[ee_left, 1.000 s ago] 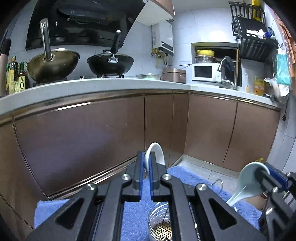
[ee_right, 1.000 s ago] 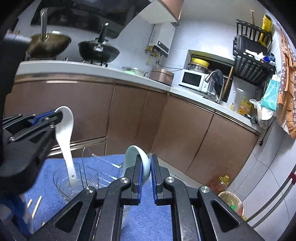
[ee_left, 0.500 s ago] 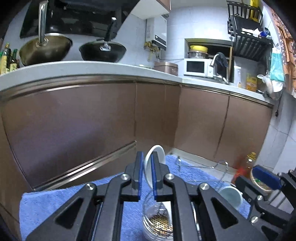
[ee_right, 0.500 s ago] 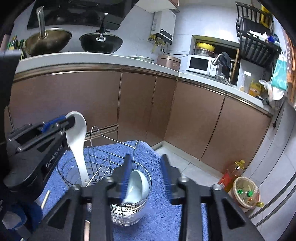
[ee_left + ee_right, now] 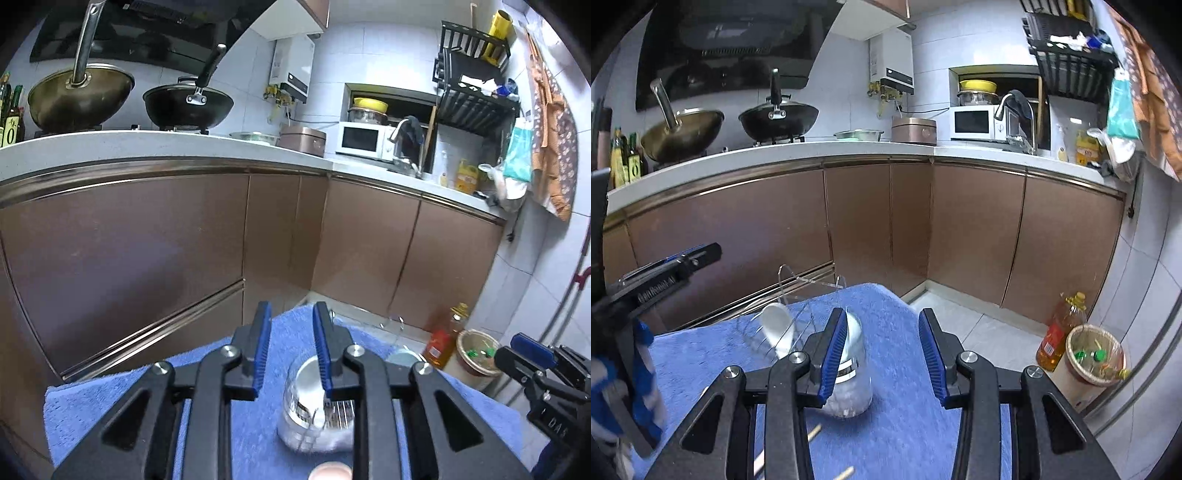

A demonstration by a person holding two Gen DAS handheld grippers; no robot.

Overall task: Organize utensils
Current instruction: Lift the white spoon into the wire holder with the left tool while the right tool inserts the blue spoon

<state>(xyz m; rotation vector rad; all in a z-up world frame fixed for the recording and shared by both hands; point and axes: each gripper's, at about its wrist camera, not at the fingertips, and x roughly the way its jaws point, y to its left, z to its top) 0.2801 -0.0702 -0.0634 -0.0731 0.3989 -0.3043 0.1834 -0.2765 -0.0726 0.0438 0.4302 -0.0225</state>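
Blue towel point(image 5: 905, 417), wire holder point(image 5: 846, 373) with spoons, left gripper point(image 5: 290, 349) just opened, empty.

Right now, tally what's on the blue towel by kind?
Spoons: 2, a white spoon and a pale blue spoon, both in the holder
Wire holder: 1
Loose wooden sticks: 3, only partly in view
Total: 6

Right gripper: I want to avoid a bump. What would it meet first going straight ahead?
Probably the blue towel just beyond the open right gripper; the utensil holder sits left of its line. Depth is unclear.
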